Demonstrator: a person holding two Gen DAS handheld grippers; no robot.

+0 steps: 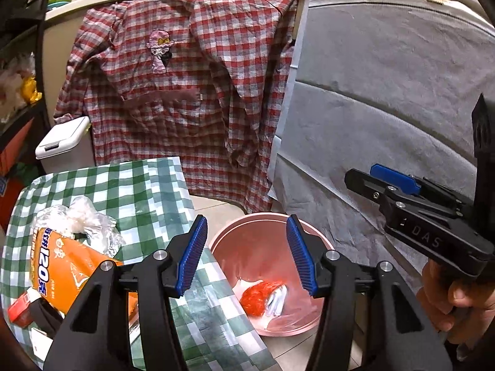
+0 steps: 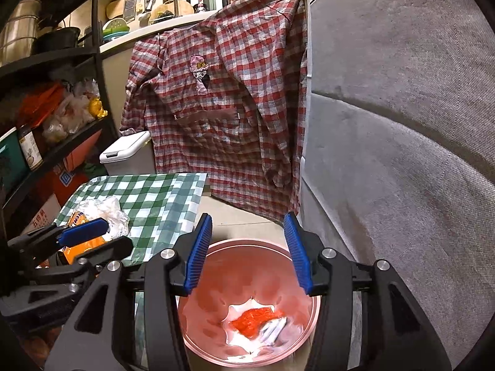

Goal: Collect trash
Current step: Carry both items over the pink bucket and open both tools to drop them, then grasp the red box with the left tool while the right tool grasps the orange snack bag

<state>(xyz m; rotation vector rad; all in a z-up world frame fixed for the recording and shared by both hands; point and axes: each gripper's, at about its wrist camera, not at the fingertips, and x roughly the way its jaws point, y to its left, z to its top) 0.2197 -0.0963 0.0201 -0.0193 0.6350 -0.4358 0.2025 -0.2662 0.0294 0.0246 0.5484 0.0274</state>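
Ribbed blue fingers (image 2: 198, 253) of both grippers gape empty above the round pink bin (image 2: 198, 334) holding crinkled orange trash (image 2: 253, 323).

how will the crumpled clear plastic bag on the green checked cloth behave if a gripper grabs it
The crumpled clear plastic bag looks thin and wrinkled, so it would probably collapse between the pads rather than hold shape. It seems very light. Its glossy film may slip, and it lies against the orange packet, which might shift too.

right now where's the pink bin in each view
Left wrist view: the pink bin sits low and right of centre, beside the green checked cloth, seen between the gripper's fingers.
Right wrist view: the pink bin sits bottom centre, directly below the fingers.
Shared landmark: the red plaid shirt hanging behind it.
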